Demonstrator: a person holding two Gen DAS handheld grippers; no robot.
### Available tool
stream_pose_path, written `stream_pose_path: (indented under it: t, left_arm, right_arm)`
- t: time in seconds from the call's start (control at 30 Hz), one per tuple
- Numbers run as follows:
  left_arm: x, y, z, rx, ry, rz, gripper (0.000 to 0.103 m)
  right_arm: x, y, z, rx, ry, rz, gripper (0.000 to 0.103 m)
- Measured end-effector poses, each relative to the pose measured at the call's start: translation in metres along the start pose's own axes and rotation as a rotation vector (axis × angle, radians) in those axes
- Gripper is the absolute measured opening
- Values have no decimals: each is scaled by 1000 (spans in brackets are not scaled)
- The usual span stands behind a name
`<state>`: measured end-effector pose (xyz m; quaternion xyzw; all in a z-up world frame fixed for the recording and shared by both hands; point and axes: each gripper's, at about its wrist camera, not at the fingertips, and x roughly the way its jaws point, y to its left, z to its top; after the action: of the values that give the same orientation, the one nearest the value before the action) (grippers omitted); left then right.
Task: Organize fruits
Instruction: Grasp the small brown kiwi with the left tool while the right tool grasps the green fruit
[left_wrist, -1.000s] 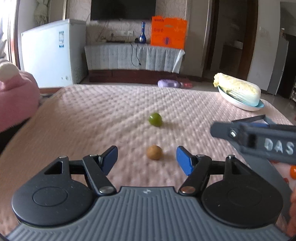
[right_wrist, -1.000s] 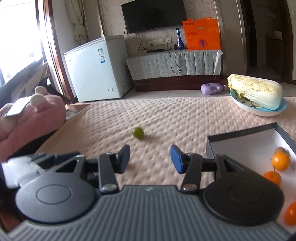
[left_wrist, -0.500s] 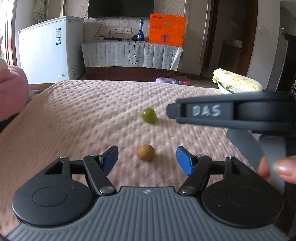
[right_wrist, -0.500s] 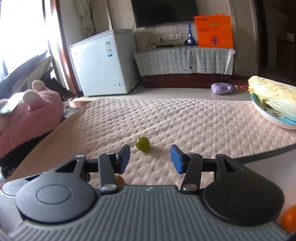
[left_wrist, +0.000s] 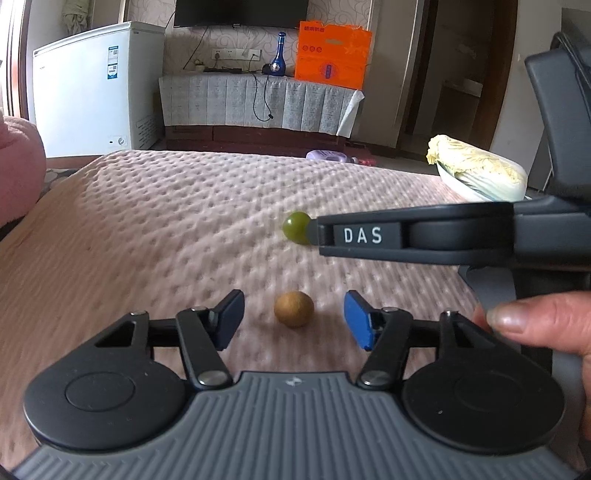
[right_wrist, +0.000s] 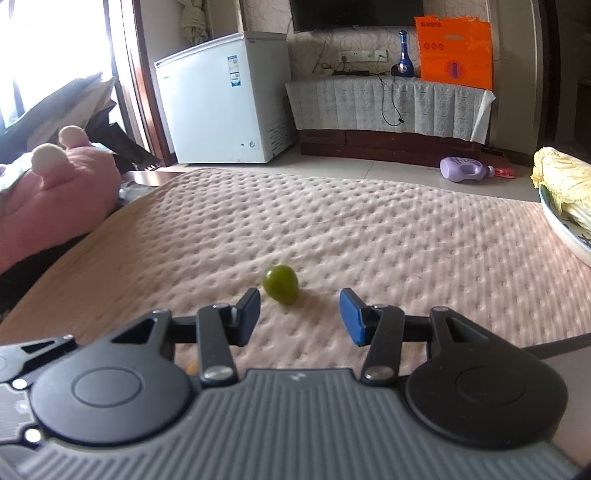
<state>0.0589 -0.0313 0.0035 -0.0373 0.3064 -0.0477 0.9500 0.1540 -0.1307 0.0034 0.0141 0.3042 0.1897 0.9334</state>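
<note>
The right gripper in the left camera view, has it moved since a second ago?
Yes. The right gripper has swung in from the right edge across the bedspread, and its tip now reaches the green fruit.

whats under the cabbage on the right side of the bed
The cabbage lies in a white dish at the edge of the pink quilted cover. The dish's inside beneath the cabbage is hidden, and the frame cuts off its right part.

A green fruit (right_wrist: 280, 283) and a brown fruit (left_wrist: 294, 308) lie on the pink dimpled bedspread (left_wrist: 166, 221).
</note>
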Motion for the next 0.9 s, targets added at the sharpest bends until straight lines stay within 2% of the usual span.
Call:
stream_pose_path:
  t: [0.2,0.3,0.47,0.67,0.8,0.9]
  left_arm:
    - [13,0,4,-5,34,7,44]
    - [15,0,5,-3,36,15,29]
    - [8,1,4,11,48,-2,28]
    - [-1,17,5,2,46,18,28]
    - [-1,23,5,-2,51,27,28]
    - [0,24,5,-8,58,28,28]
  right_arm:
    - [7,-4,2,12,1,1,51]
    - [13,-1,2,5,7,11,51]
    - [24,6,4,-3,15,23,51]
    - [40,19,6,-29,29,23,50]
    - [44,25,4,-62,28,-15,43]
    - [44,24,4,-73,26,-41,31]
